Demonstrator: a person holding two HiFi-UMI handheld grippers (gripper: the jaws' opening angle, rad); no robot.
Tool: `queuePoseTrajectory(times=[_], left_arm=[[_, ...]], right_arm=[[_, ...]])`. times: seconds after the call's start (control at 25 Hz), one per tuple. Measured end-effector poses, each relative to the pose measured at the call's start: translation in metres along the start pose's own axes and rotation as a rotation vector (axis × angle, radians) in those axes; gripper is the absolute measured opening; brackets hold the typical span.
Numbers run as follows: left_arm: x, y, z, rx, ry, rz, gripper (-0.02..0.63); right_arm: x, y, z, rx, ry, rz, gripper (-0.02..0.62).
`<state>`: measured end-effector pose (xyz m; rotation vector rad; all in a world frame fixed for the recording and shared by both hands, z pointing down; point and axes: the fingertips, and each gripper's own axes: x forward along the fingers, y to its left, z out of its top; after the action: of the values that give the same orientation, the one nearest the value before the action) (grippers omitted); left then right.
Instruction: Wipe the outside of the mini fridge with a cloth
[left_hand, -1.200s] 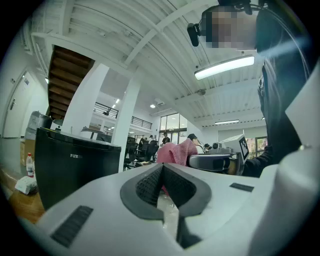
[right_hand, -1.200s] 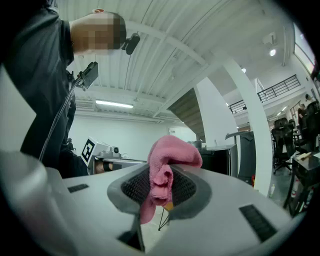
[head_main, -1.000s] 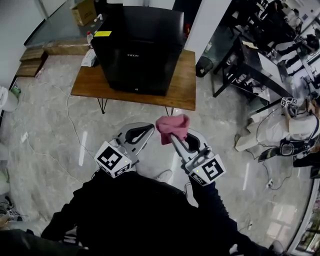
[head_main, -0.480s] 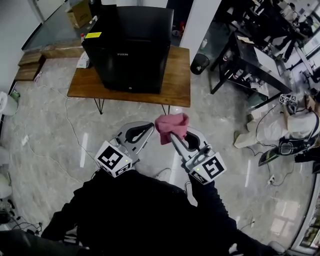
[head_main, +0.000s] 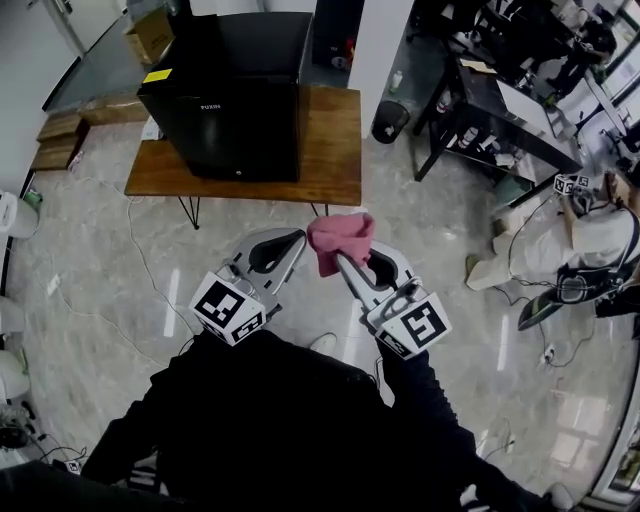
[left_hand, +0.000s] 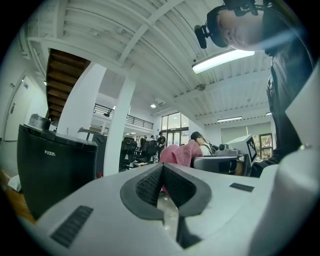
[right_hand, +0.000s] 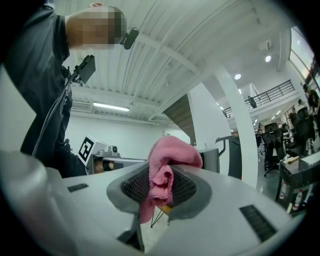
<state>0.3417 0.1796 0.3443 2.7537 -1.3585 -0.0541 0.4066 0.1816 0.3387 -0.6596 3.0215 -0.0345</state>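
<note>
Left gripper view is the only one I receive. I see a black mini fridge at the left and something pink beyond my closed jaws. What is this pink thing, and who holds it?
Observer: It is a pink fluffy cloth, clamped between the jaws of the right gripper.
Operator: Does the cloth touch the fridge?
Observer: No. In the head view the left gripper and the right one are side by side above the pale marbled floor, apart from the black mini fridge.
Operator: On what does the fridge stand?
Observer: On a low wooden table with thin metal legs.
</note>
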Motion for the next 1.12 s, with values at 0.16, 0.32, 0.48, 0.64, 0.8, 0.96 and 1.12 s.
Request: queuePoseTrajectory(times=[0.16, 0.32, 0.48, 0.64, 0.8, 0.96, 1.12], left_arm=[[0.024, -0.012, 0.006, 0.01, -0.015, 0.028, 0.006], [0.045, -0.007, 0.009, 0.019, -0.014, 0.037, 0.006], [0.06, 0.01, 0.004, 0.001, -0.01, 0.045, 0.006], [0.075, 0.039, -0.002, -0.012, -0.017, 0.056, 0.006], [0.094, 0.08, -0.007, -0.018, -0.028, 0.065, 0.006], [0.116, 0.121, -0.008, -0.012, -0.028, 0.043, 0.006], [0.131, 0.162, -0.009, 0.004, -0.031, 0.031, 0.006]], right_arm=[[-0.018, -0.021, 0.004, -0.005, -0.012, 0.002, 0.098], [-0.016, -0.042, 0.005, -0.008, -0.014, -0.001, 0.1], [0.0, -0.061, 0.0, 0.004, -0.015, 0.007, 0.1], [0.023, -0.085, -0.003, 0.038, -0.022, 0.012, 0.1], [0.057, -0.111, -0.01, 0.017, 0.005, 0.004, 0.1], [0.098, -0.142, -0.017, -0.008, 0.031, -0.011, 0.103], [0.136, -0.171, -0.021, -0.018, 0.046, -0.048, 0.103]])
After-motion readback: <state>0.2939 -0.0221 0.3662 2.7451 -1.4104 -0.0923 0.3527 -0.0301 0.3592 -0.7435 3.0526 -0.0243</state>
